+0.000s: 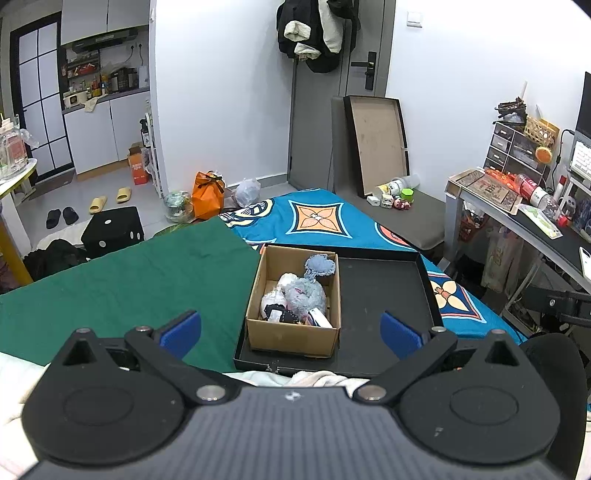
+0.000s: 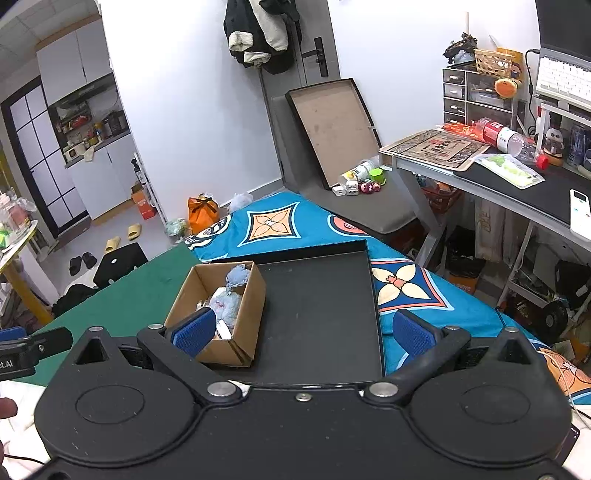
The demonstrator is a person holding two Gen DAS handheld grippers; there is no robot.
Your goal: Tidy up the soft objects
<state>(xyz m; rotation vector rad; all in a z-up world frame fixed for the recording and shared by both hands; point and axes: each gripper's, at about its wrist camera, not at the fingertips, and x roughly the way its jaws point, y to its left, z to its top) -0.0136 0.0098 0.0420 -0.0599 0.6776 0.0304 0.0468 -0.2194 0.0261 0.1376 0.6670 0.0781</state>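
Ahead of the left tool, whose jaws stood released and empty, the cardboard box held the soft objects. The right tool was released too. Next move, I judged: reach in and grasp one.

You're facing a white wall with a grey door; a dark jacket hangs on it. Left of the door: a kitchen nook with white cabinets, grey tiled floor, yellow slippers. Right of the door: a cluttered desk with a drawer organiser. Below the door: a bed with a blue patterned sheet and a green cloth.
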